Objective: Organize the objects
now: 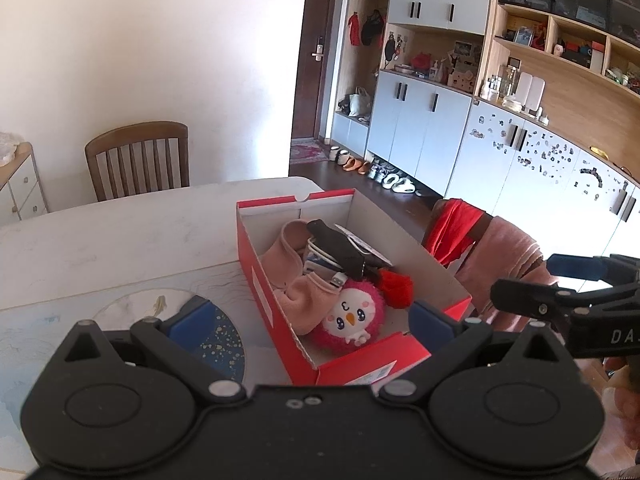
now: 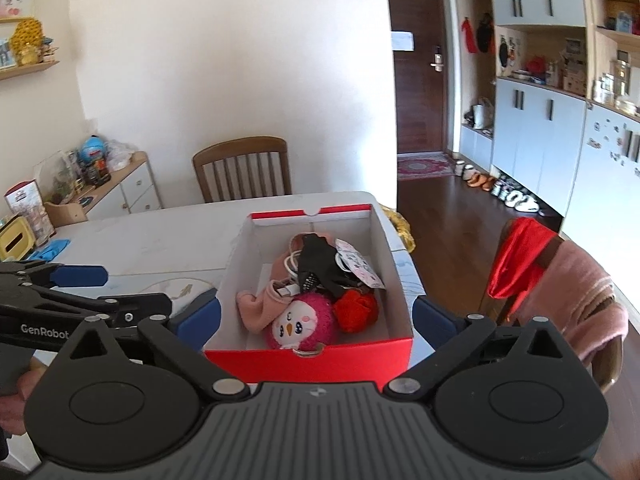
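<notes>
On white tabletop, near right corner: open red cardboard shoebox with white interior, lid absent.

Contents, near end to far end:
- round pink plush toy with white bird face, against near wall;
- red fuzzy pompom, just right of plush, touching it;
- soft pink fabric piece, left of plush, running toward far end;
- black flat item, lying over pink fabric at mid-box; nature unclear;
- white printed tag, beside black item, right side;
- white cable loops, partly buried under black item.

Tongs:
- left gripper: blue pads spread wide, one over tabletop left of box, one at near right corner of box; nothing between pads but box end; released.
- right gripper: blue pads spread to full width, straddling near end of box outside both side walls; not pressing on walls; released, empty.

Surroundings: wooden slat-back chair at far side of table; second chair draped with red and pink cloths, right of table.

Progress, as judged: loose items all gathered inside box; none visible on tabletop near box. Remaining, probably: moving or closing box, lid not in view.
</notes>
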A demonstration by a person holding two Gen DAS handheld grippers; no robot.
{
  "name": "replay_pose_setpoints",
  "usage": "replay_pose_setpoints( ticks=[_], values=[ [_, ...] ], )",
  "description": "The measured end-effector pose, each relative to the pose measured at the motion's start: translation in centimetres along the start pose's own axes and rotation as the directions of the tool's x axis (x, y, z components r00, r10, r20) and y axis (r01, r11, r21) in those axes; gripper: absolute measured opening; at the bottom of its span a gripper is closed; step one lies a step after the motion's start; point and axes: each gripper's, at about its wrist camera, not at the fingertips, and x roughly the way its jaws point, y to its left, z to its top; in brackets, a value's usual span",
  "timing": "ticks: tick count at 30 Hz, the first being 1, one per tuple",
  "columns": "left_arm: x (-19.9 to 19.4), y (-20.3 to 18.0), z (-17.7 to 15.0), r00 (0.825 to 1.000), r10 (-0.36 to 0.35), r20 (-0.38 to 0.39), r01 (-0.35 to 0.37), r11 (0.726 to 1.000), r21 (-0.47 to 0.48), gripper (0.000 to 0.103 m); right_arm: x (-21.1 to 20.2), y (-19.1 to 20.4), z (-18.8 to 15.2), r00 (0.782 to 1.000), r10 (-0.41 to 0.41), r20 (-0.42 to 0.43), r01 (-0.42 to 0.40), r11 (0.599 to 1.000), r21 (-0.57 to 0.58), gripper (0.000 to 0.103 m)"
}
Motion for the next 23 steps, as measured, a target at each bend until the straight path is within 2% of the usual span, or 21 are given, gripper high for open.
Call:
replay_pose_setpoints(
  ticks=[10,23],
  values=[
    [-0.03,-0.05,-0.45,0.999,-0.036,0.004,0.036,0.999,-0.002,0.103,-0.07,0.12,-0.59,1.000,-0.012,-0.012,0.012,1.000,0.009,0.103],
    [0.02,0.00,-0.43,0.999,-0.032,0.004,0.032,0.999,-0.001,0.103,0.06,0.14,-0.65,1.000,-0.025,-0.019,0.025,0.999,0.021,0.103]
  ],
)
